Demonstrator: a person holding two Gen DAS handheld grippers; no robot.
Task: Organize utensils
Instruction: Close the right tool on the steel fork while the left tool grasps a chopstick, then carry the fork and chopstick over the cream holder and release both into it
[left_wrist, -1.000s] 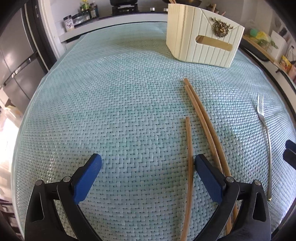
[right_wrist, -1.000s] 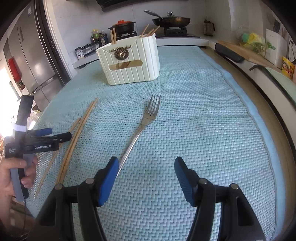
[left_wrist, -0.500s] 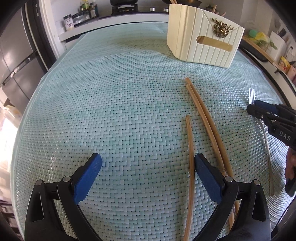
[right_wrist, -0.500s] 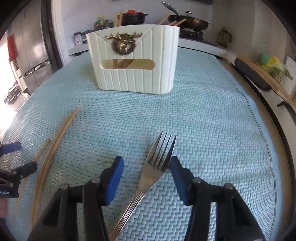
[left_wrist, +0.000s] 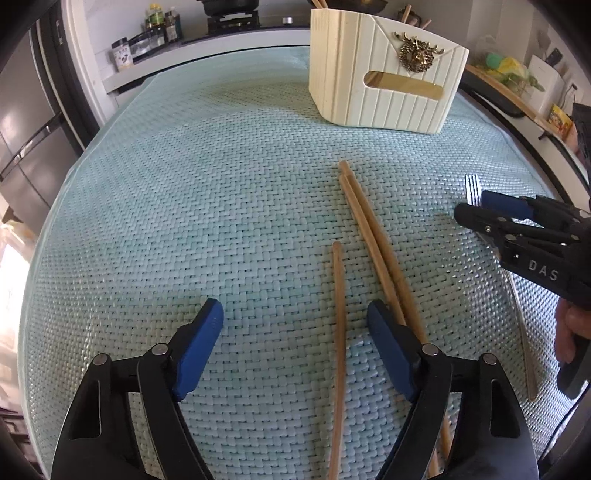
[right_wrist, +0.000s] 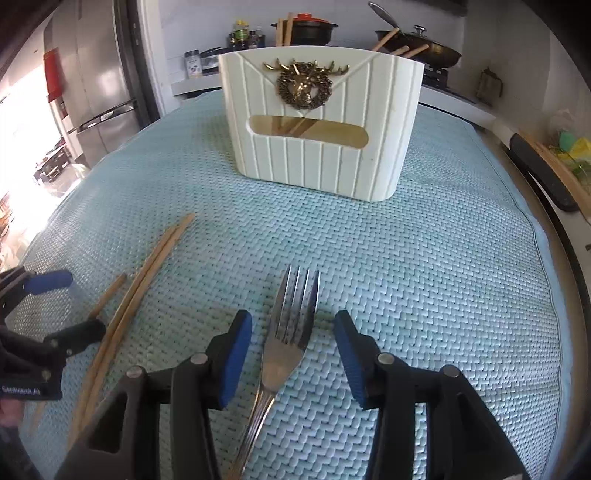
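The fork (right_wrist: 286, 343) lies flat on the woven mat (right_wrist: 424, 288) covering the desk, tines toward the cream utensil holder (right_wrist: 317, 125). The right gripper (right_wrist: 293, 354) straddles its neck, jaws opening and not yet touching the metal, placed, it seems, for a pinch near the balance point. To the left, three wooden chopsticks (left_wrist: 373, 240) lie loose; the left gripper (left_wrist: 295, 341) brackets the lone one with empty jaws that are closing. The holder stands well apart beyond, with chopsticks already inside, probably the destination.
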